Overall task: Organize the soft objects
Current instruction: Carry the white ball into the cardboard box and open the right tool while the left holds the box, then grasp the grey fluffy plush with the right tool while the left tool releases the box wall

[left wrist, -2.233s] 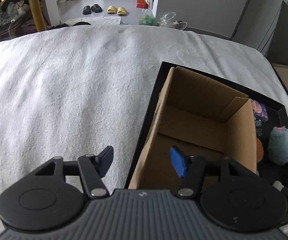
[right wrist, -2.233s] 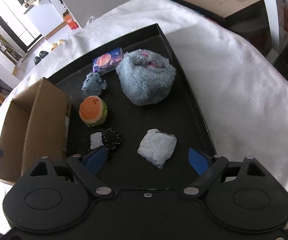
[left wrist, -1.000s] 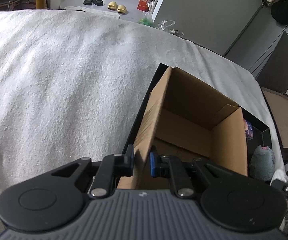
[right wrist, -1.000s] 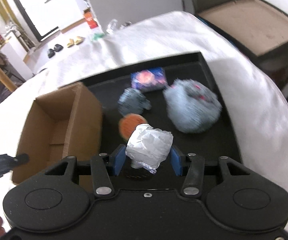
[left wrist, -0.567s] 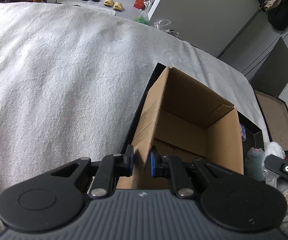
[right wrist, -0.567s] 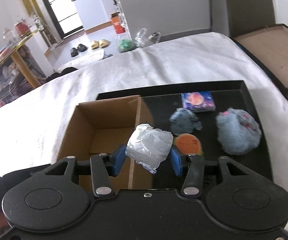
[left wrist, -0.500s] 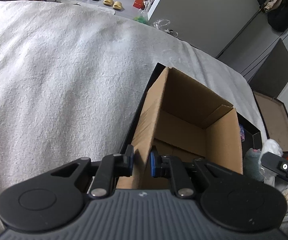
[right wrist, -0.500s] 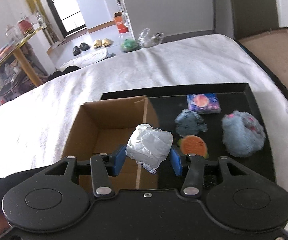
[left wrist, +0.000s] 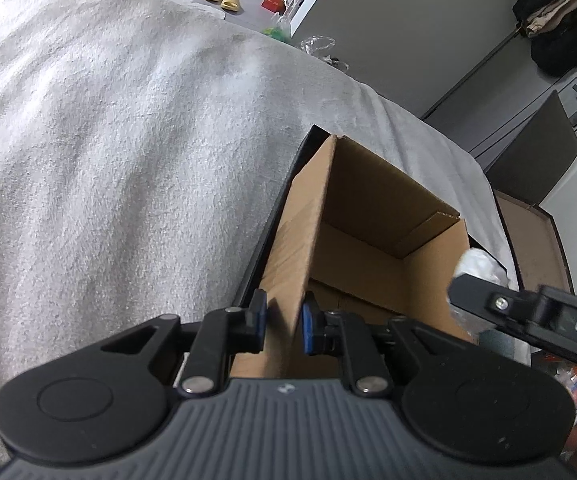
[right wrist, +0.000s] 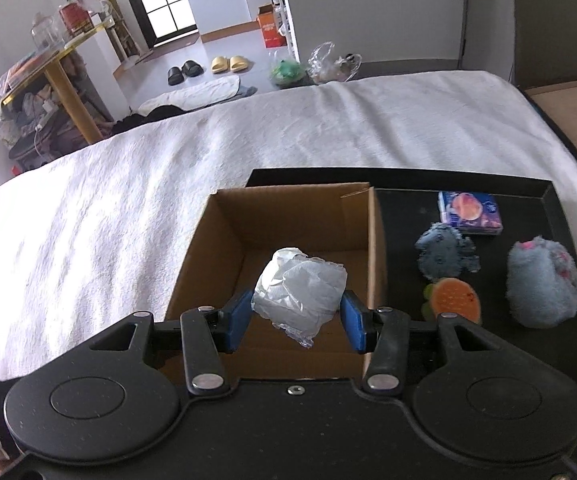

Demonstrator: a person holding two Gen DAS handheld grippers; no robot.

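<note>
In the left wrist view, the left gripper [left wrist: 283, 322] is closed tight on the near side wall of the cardboard box [left wrist: 372, 216], one blue pad outside and one inside. The box stands in a black tray [left wrist: 276, 216] on a white blanket [left wrist: 108, 140].

In the right wrist view, the right gripper [right wrist: 297, 317] clamps a white crumpled bundle [right wrist: 300, 289] between its blue pads, held over the open box [right wrist: 228, 240]. To the right, on the tray [right wrist: 408, 208], lie a grey plush toy [right wrist: 444, 253], an orange burger toy [right wrist: 454, 300], a fluffy blue toy [right wrist: 542, 282] and a small blue packet [right wrist: 470, 213].
</note>
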